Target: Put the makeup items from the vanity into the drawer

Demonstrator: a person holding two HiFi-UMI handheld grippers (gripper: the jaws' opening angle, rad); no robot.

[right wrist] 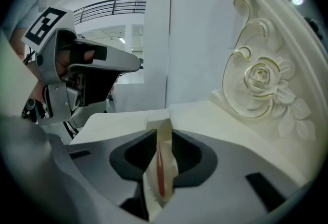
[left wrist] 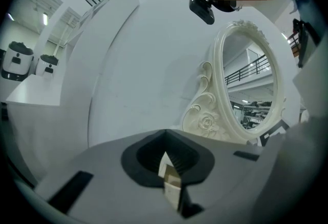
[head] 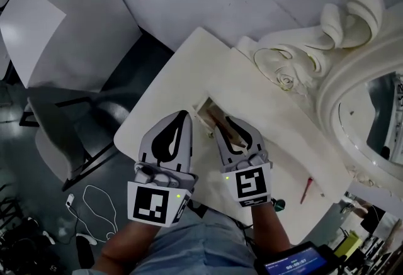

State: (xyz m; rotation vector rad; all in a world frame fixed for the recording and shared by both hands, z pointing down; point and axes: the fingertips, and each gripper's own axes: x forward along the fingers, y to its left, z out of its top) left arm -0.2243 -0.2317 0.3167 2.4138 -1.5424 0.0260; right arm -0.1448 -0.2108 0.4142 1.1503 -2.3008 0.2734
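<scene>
Both grippers met at the open drawer (head: 203, 106) of a cream vanity, its carved mirror (head: 362, 88) rising at the right. The right gripper (head: 227, 126) had its jaws closed on a slim cream packet (right wrist: 160, 166) with a red streak down it, apparently one of the makeup items. The packet's long axis ran along the jaws, and its far end reached past their tips toward the drawer's opening. That opening lay just ahead of and below those tips, so the right hand was the one placed to make the drop. The drop would seem to need only a short move forward and down before the jaws let go.

The left gripper (head: 182, 123) sat just beside it on the desk (head: 157, 110), its tips close to the drawer's near left corner. Its jaws were clenched on a small cream-and-tan piece (left wrist: 171, 179). The views did not show whether this was part of the drawer or another item.

A red pencil (head: 306, 189) lay well apart to the right on the vanity top, not yet put away. It was nearer the right hand than the left, which suggests the task was only partly done.
</scene>
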